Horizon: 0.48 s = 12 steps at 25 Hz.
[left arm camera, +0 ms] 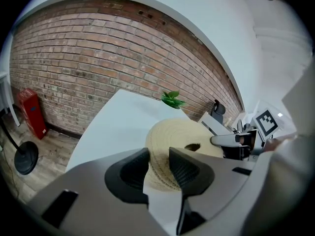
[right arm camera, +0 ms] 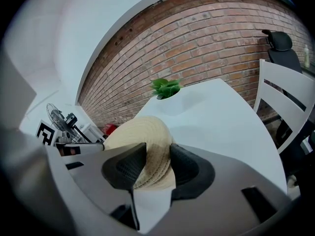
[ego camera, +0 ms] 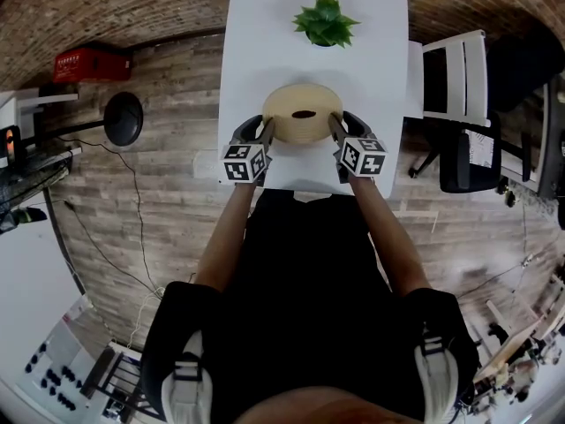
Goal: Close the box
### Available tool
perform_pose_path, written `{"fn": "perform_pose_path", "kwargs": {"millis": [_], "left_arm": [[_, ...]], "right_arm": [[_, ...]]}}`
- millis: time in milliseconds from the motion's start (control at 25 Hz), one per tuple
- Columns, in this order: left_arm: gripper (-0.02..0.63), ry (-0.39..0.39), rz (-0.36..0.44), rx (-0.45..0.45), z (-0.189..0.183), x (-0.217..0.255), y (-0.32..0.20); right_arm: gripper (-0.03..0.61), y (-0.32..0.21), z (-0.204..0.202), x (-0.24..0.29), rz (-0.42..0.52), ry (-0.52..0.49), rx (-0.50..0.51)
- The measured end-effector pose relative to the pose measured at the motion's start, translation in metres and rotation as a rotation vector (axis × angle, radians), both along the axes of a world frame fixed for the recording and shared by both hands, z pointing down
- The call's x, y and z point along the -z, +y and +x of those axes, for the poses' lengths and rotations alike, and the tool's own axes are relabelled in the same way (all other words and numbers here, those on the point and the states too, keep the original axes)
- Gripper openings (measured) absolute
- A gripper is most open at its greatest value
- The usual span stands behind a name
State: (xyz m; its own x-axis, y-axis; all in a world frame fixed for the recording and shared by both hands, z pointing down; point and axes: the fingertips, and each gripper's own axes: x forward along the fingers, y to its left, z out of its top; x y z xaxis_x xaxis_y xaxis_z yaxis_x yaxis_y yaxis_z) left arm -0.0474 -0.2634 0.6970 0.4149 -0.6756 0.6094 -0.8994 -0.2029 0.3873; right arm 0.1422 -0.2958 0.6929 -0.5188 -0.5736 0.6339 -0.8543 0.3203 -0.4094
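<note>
A round, beige woven box with its lid (ego camera: 302,113) on top lies on the white table (ego camera: 265,42); the lid has a dark hole in its middle. My left gripper (ego camera: 265,129) holds its left rim and my right gripper (ego camera: 335,126) its right rim. In the left gripper view the woven lid (left arm camera: 182,136) fills the gap between the dark pads of the left gripper (left arm camera: 158,159). The right gripper view shows the same: the woven lid's (right arm camera: 138,132) edge sits pinched in the right gripper (right arm camera: 158,161). What is under the lid is hidden.
A small green potted plant (ego camera: 325,20) stands at the table's far end. A white chair (ego camera: 455,73) and a dark office chair (ego camera: 472,157) are to the right. A red case (ego camera: 93,63) and a black fan (ego camera: 122,117) stand on the wooden floor at left.
</note>
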Motion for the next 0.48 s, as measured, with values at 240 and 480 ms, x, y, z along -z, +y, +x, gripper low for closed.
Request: {"fn": "perform_pose_path", "kwargs": {"millis": [240,480], "left_arm": [[0.133,0.007,-0.006,-0.008,0.0010,-0.0038,-0.0006],[0.133,0.025,0.000,-0.012,0.0009,-0.0032,-0.0010]], "right_arm": [[0.153,-0.0013,0.0013,-0.0044,-0.011,0.000,-0.003],[0.155,-0.0011,0.0017,-0.0057,-0.007,-0.008,-0.004]]}}
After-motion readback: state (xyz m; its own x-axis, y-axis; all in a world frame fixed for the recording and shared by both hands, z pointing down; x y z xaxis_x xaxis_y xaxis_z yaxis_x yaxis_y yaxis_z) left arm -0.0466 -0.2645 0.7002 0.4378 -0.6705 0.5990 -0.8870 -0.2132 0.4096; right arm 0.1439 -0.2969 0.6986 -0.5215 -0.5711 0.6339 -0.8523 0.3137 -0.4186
